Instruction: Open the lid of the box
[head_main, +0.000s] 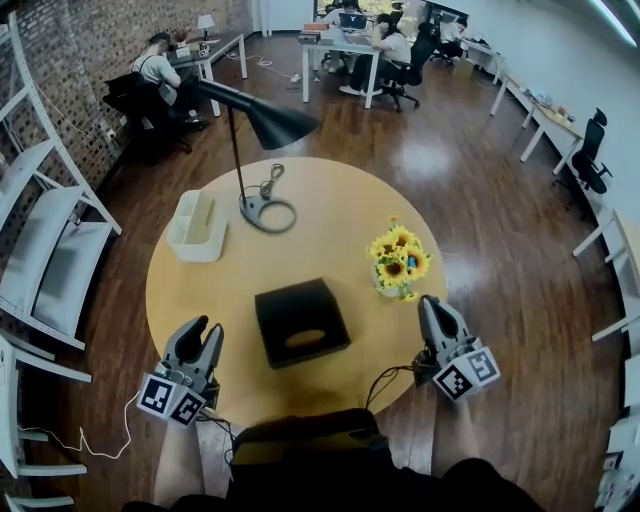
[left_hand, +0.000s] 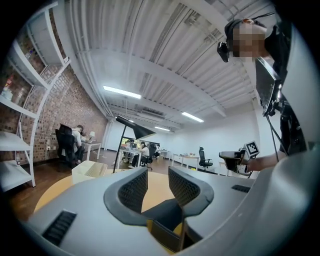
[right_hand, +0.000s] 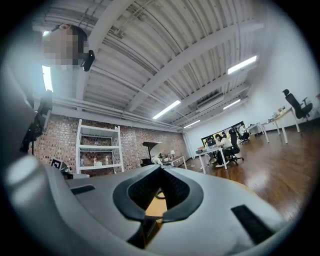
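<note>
A black box (head_main: 300, 322) with its lid down and an oval opening in the top lies near the front of the round wooden table (head_main: 330, 205). My left gripper (head_main: 203, 328) hovers over the table's front left edge, left of the box and apart from it. Its jaws stand a little apart with nothing between them (left_hand: 157, 180). My right gripper (head_main: 428, 302) is at the table's front right edge, right of the box, with its jaws shut and nothing in them (right_hand: 161, 170). Neither gripper view shows the box.
A black desk lamp (head_main: 262, 125) stands at the back of the table, a white tray (head_main: 196, 226) at the left, and a small vase of sunflowers (head_main: 397, 262) at the right, close to my right gripper. White shelving (head_main: 40, 250) stands to the left. People sit at desks far behind.
</note>
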